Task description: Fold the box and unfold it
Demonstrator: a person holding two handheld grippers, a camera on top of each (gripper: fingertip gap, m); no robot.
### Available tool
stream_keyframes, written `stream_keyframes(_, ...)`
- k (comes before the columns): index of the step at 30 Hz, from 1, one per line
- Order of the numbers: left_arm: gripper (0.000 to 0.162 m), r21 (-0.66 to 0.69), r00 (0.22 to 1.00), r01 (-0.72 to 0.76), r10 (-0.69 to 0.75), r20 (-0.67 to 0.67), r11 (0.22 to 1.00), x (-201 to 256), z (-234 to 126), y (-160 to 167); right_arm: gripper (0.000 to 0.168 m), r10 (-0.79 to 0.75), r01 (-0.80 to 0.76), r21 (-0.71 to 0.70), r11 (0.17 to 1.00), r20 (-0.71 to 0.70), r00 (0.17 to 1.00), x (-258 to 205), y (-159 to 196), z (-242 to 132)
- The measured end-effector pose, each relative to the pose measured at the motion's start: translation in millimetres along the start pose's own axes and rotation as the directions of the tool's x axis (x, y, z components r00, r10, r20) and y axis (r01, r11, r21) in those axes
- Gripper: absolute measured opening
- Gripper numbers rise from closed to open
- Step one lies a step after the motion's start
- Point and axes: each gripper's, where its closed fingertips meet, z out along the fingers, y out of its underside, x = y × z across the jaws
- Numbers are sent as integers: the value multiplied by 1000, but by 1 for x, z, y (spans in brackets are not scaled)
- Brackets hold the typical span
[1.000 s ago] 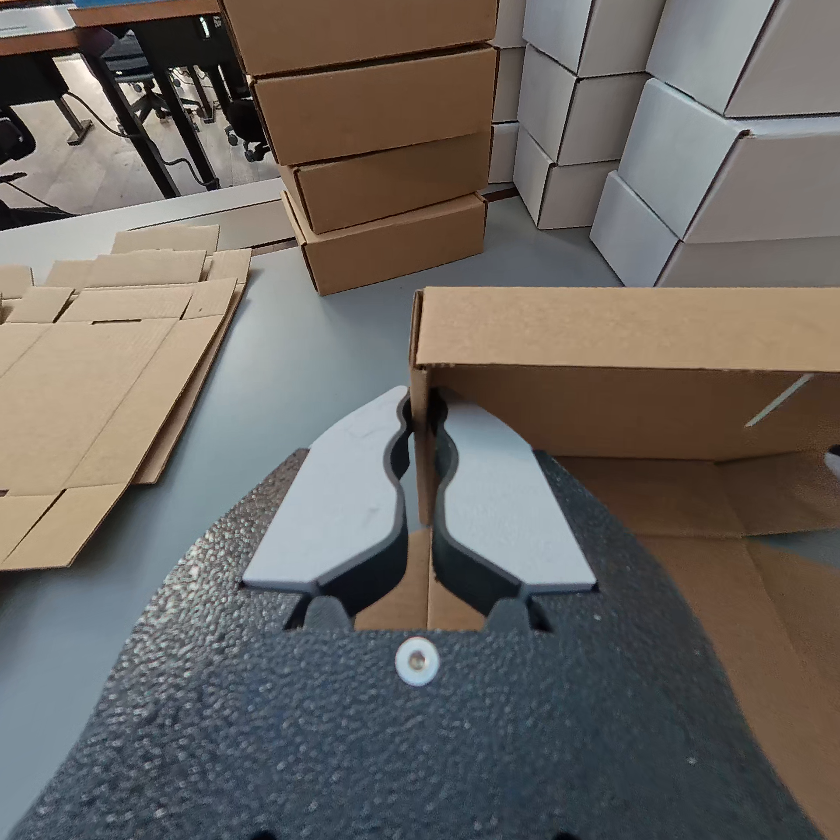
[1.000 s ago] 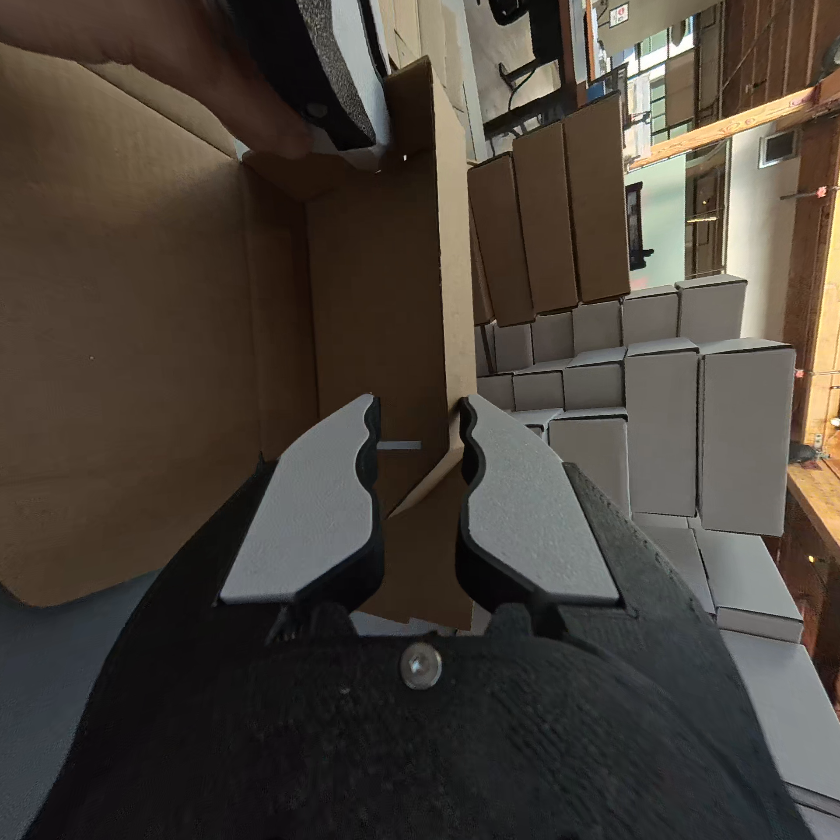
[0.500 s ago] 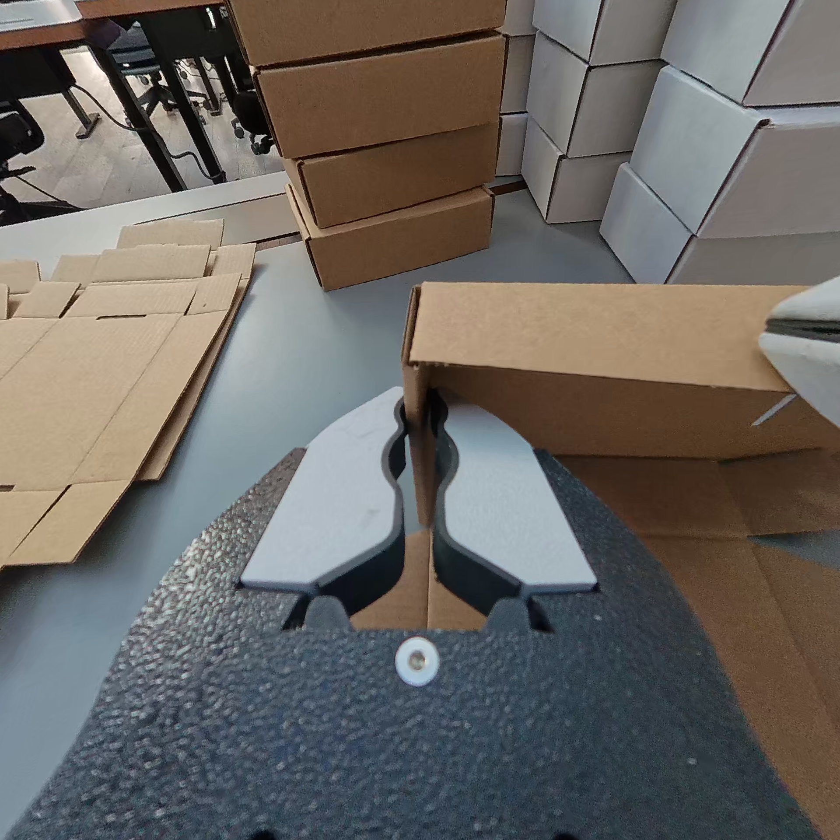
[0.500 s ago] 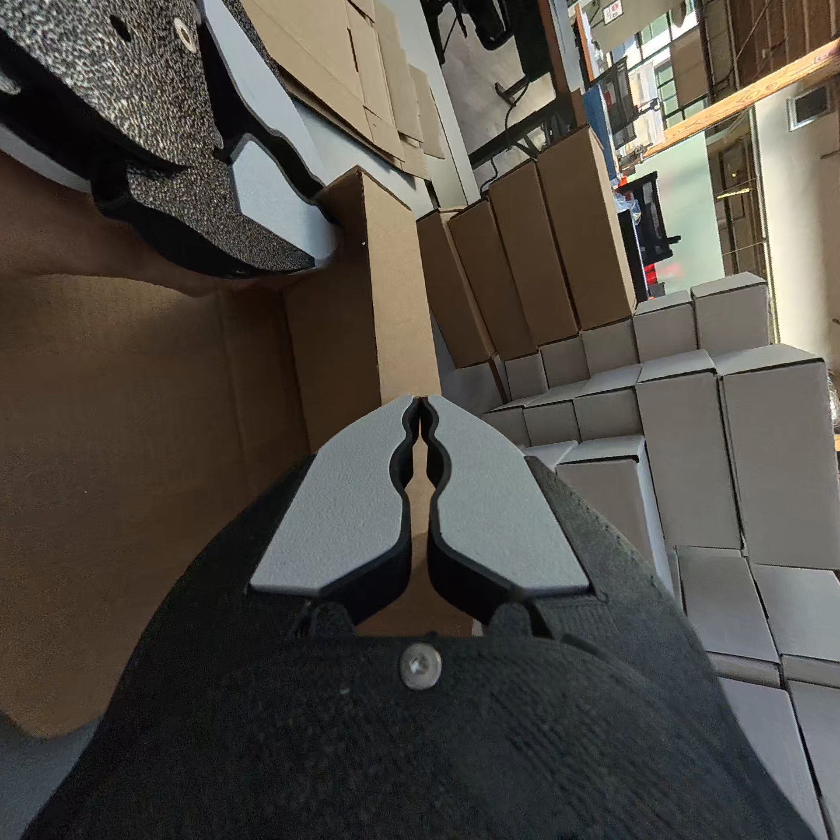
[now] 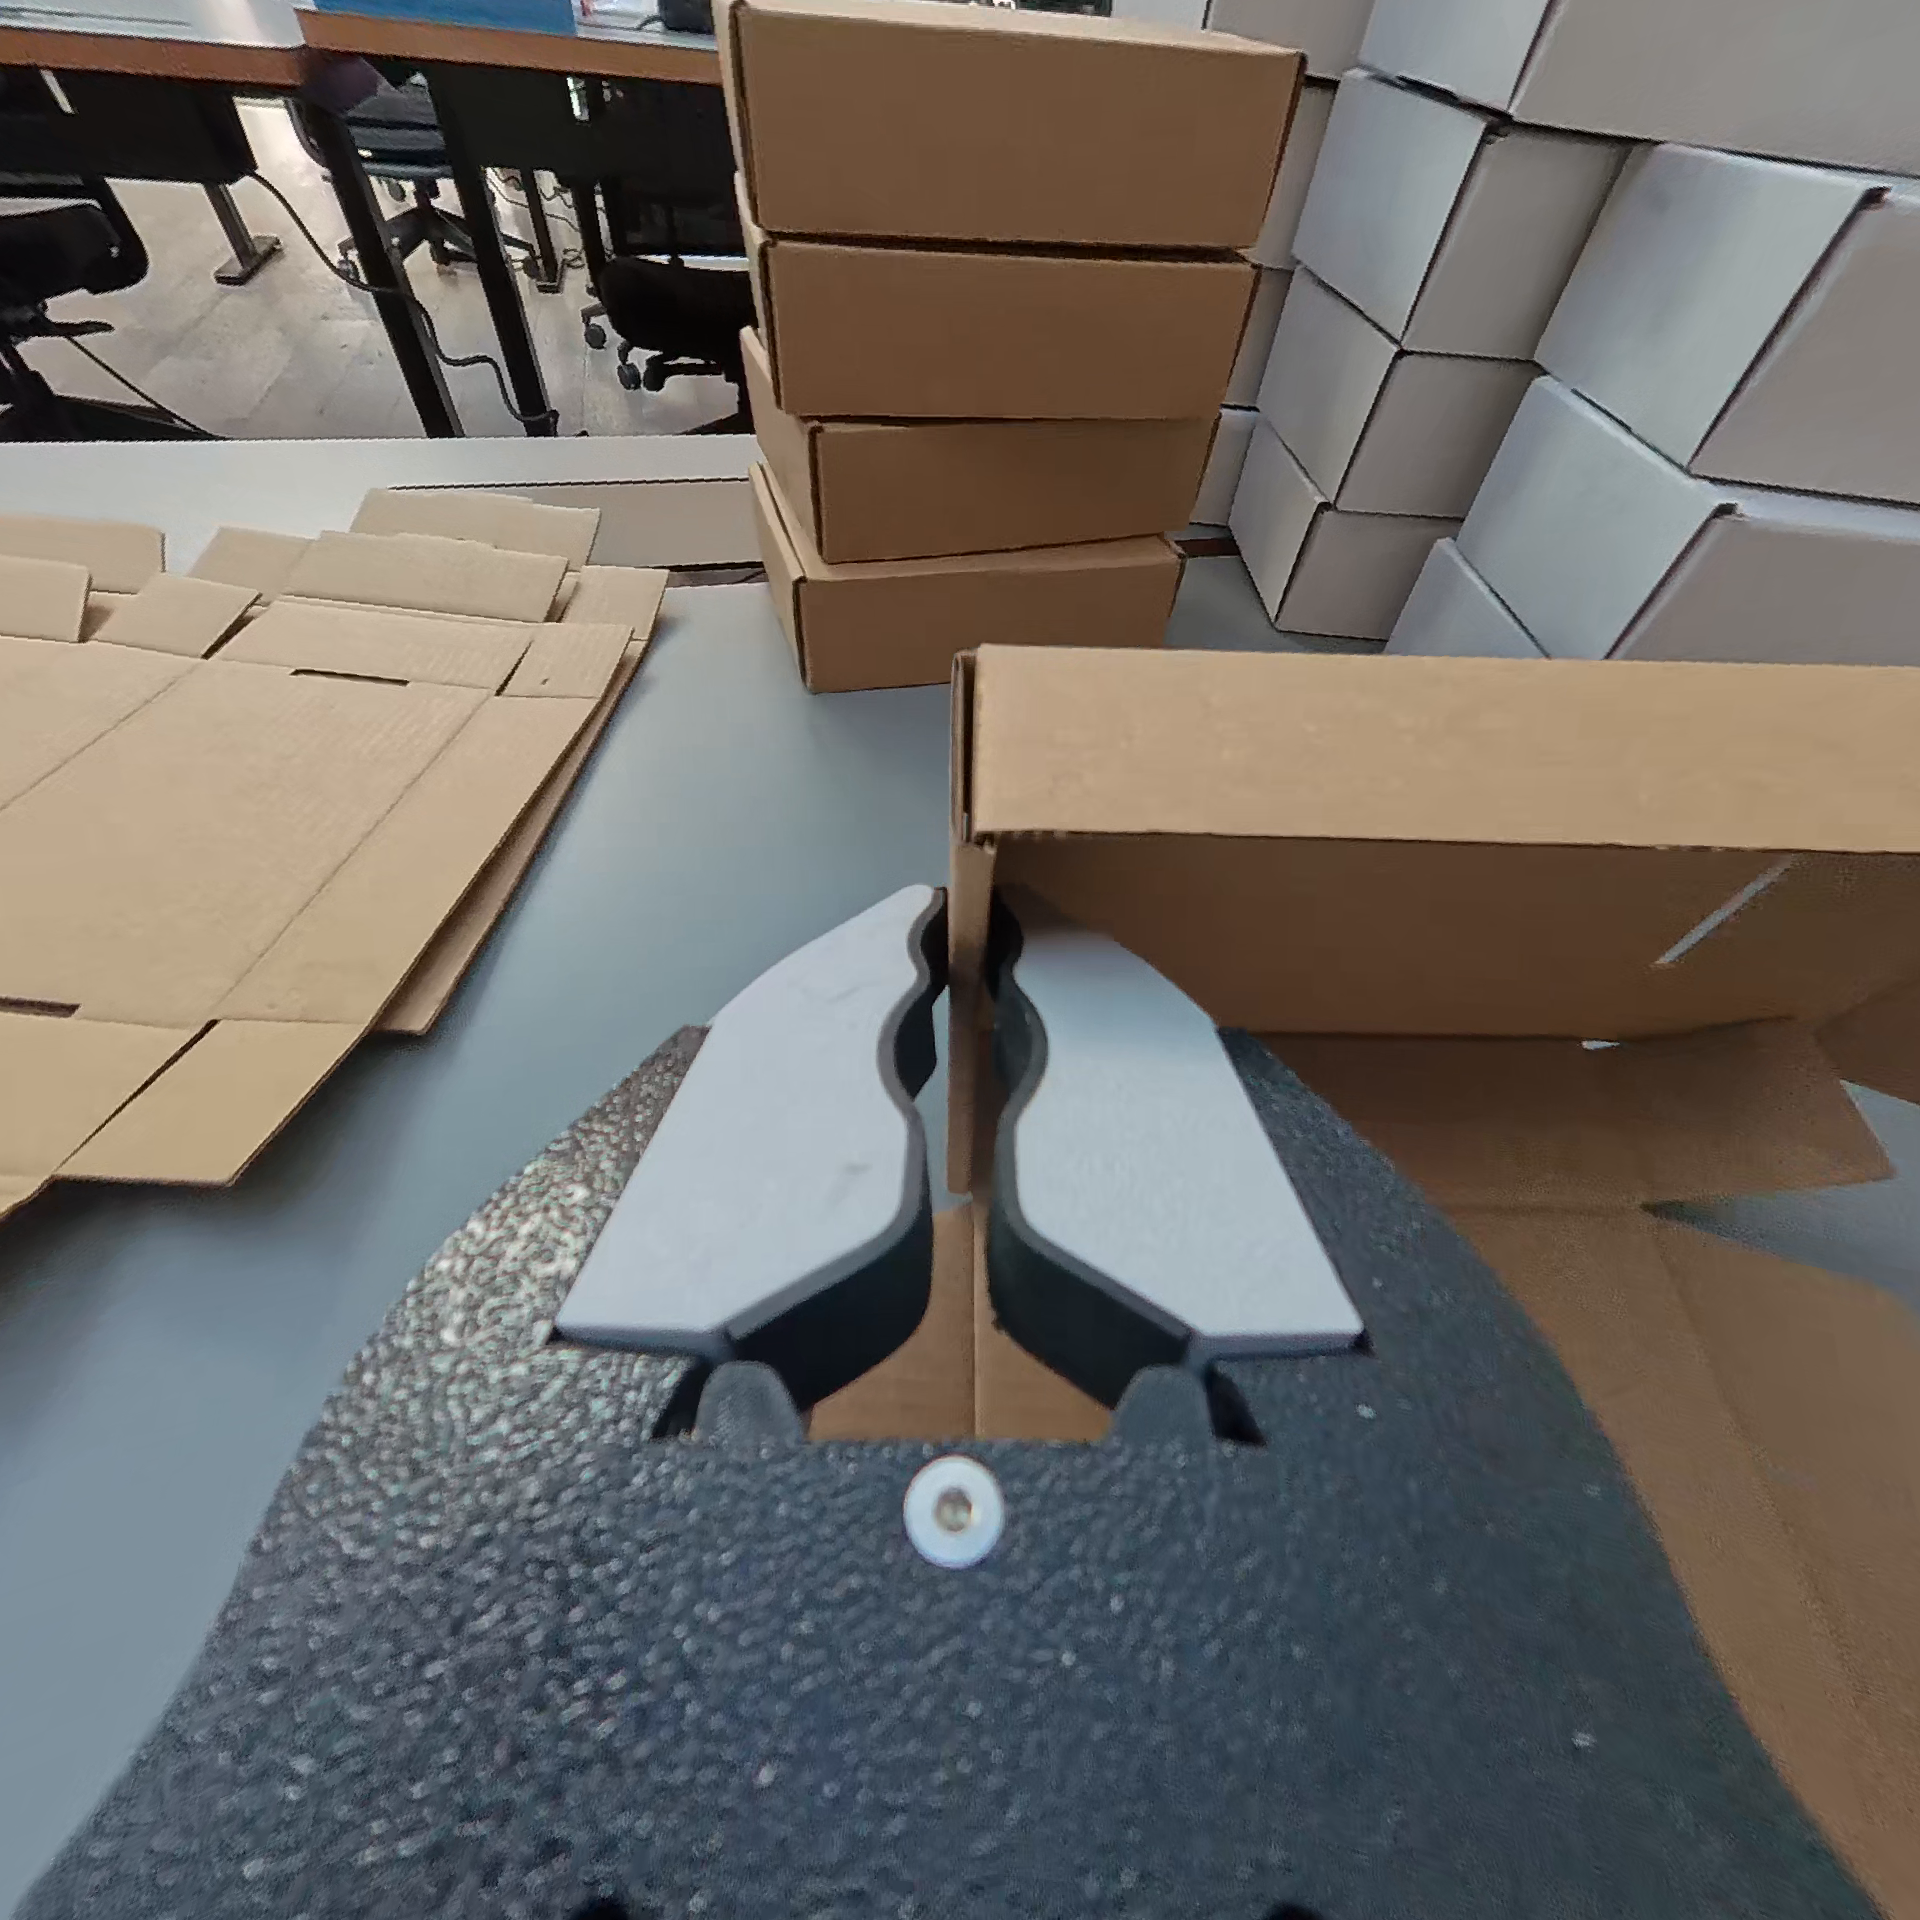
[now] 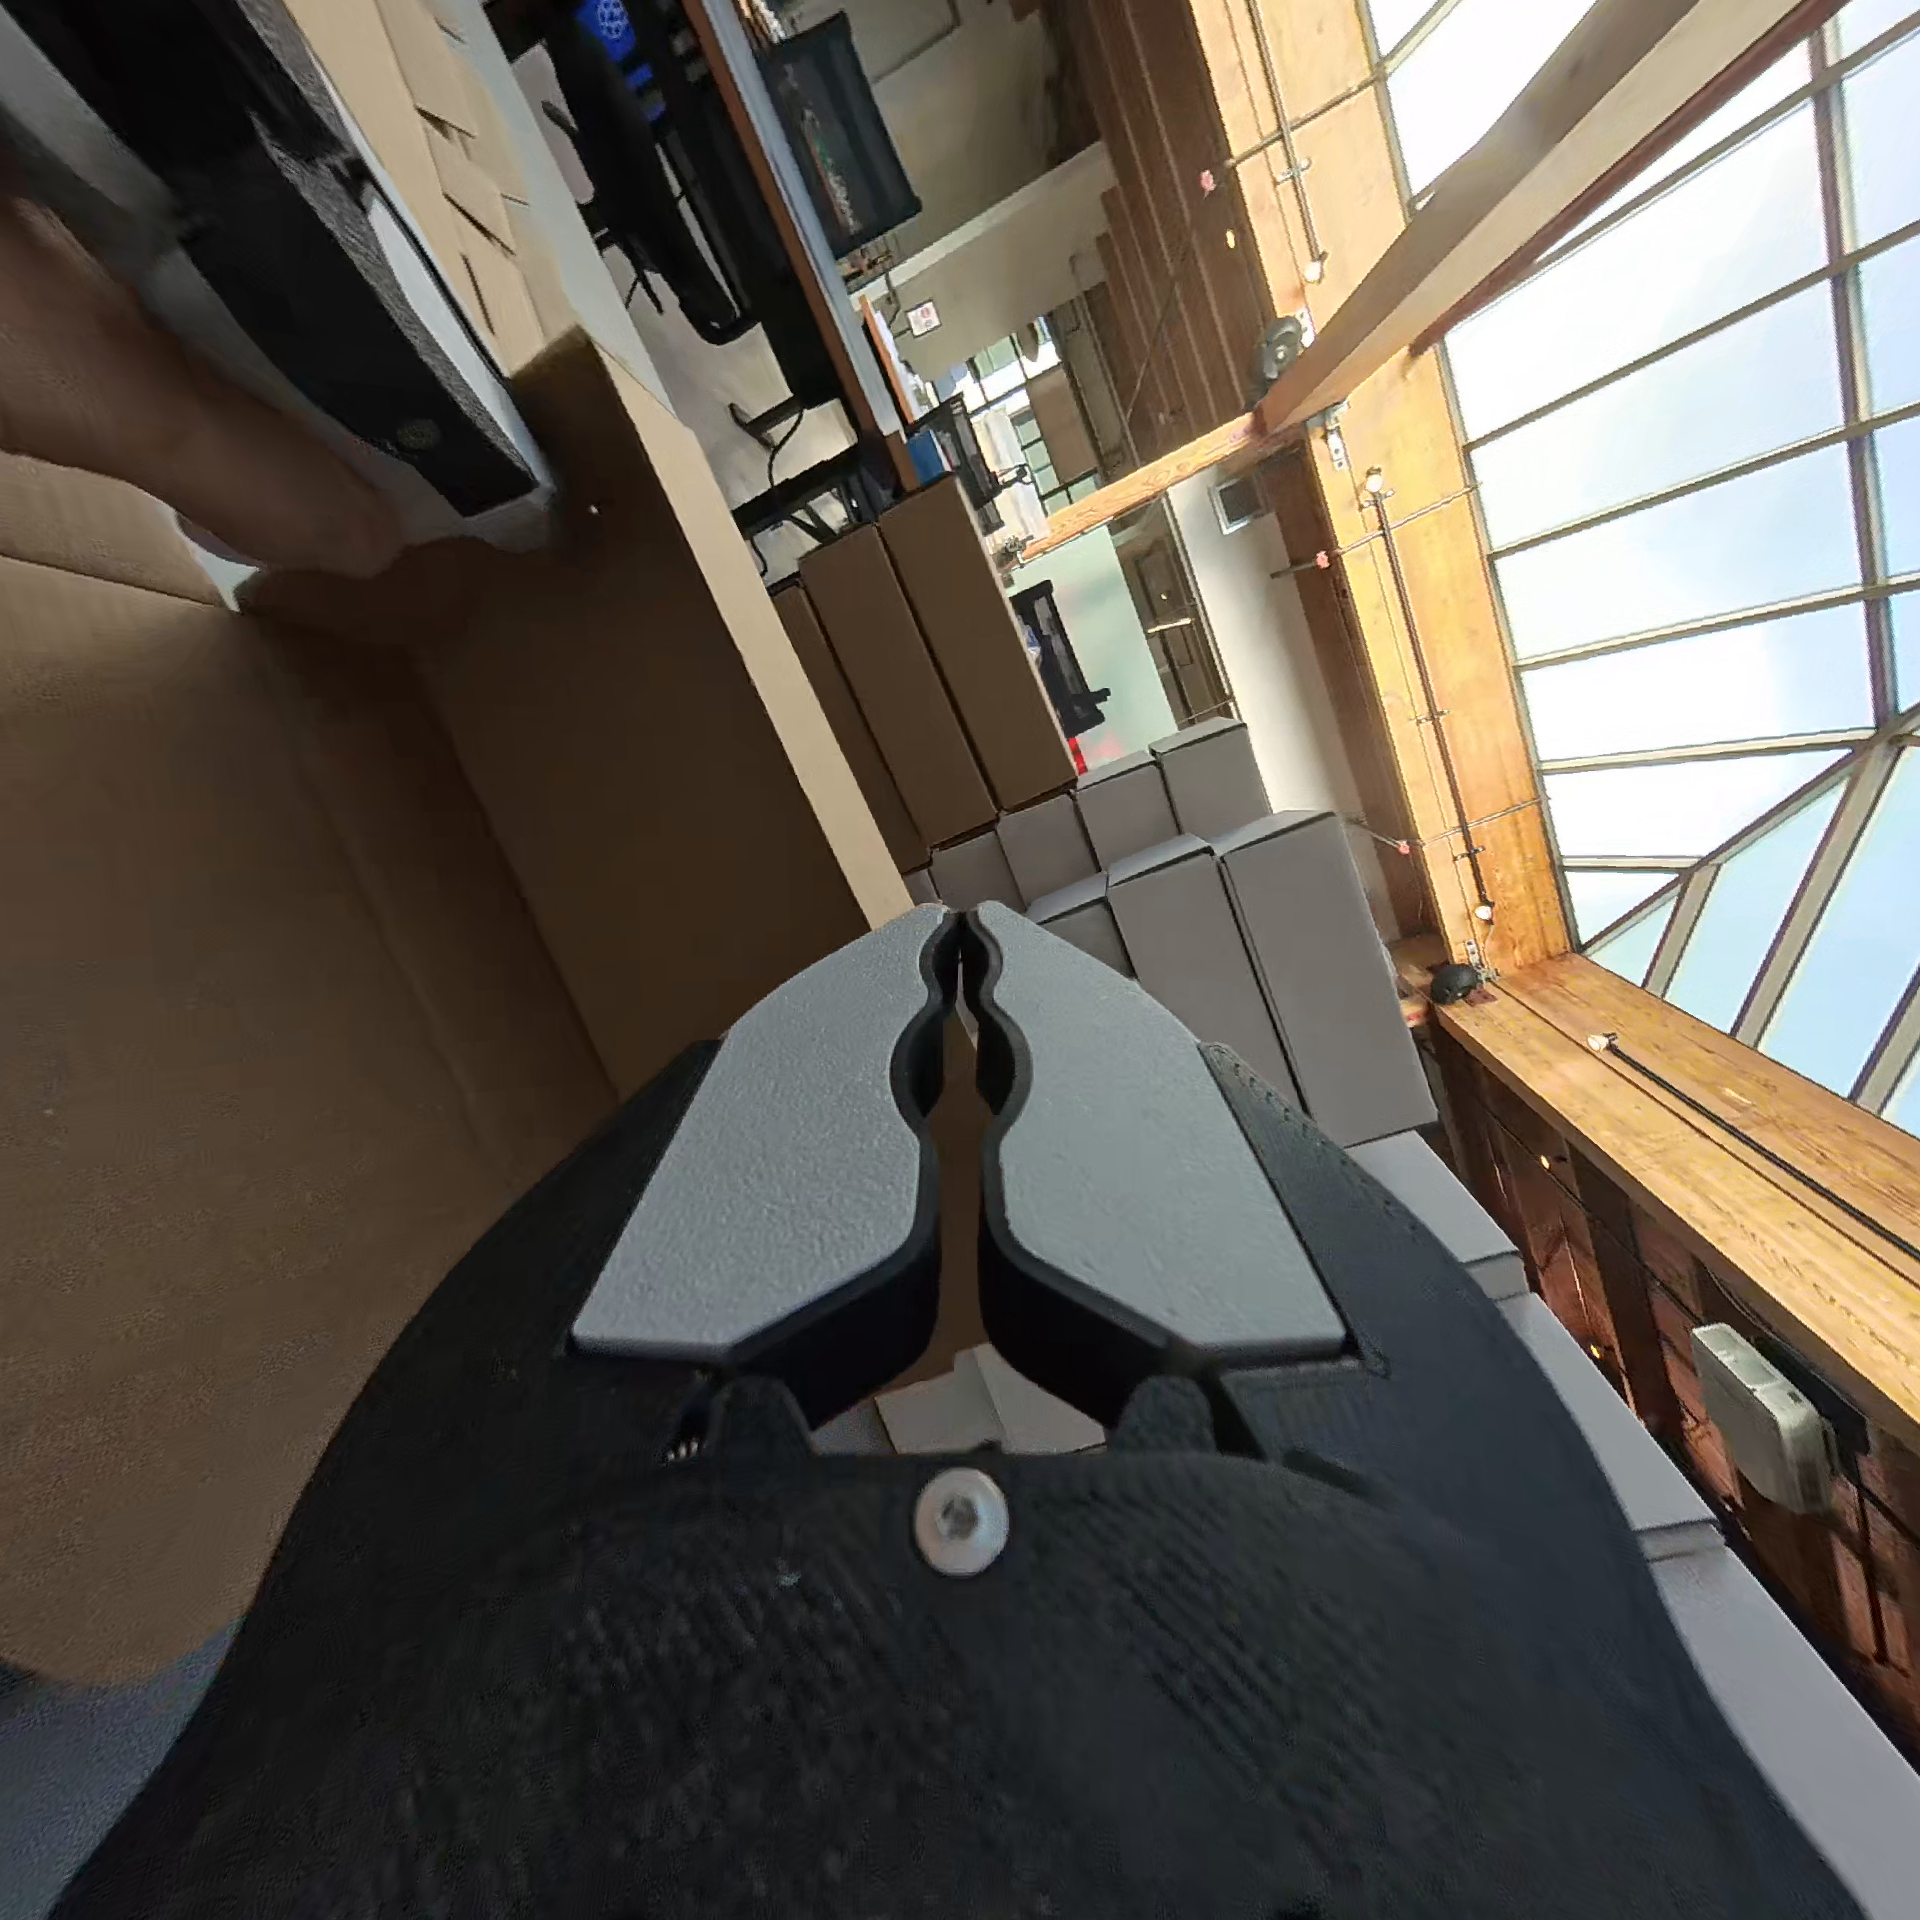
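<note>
A brown cardboard box (image 5: 1455, 748) stands partly folded on the grey table (image 5: 727, 831); its back wall is up and doubled over. My left gripper (image 5: 971, 935) is shut on the box's upright left side flap near the back corner. In the right wrist view my right gripper (image 6: 961, 920) is shut with nothing between its tips, tilted up above the right end of the box (image 6: 623, 748). The left gripper (image 6: 364, 312) and the hand (image 6: 208, 488) that holds it show at the top left there.
A stack of closed brown boxes (image 5: 997, 416) stands just behind the box. White boxes (image 5: 1558, 364) are piled at the back right. Flat cardboard blanks (image 5: 260, 810) lie on the left of the table. Desks and chairs (image 5: 416, 208) stand beyond the table's far edge.
My right gripper has shut and has lifted and tilted away from the box's right end, out of the left wrist view. My left gripper keeps its hold on the side flap.
</note>
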Motion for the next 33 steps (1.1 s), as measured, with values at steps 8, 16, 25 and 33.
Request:
stream_keyframes(8,5,72,997,44,-48,62,996,-16,-31,-32,0,192,-197,-73,978,-67,979,22,15,12)
stream_keyframes(16,5,137,995,-18,4,101,990,-22,-55,-49,0,382,-382,-11,924,94,920,-4,-22,24)
stream_keyframes(25,5,178,988,-115,93,125,977,-13,-61,-52,0,640,-667,8,745,269,719,-3,-36,20)
stream_keyframes(33,5,208,988,112,-131,83,972,-53,-65,-69,0,812,-833,-53,551,267,520,11,4,-7)
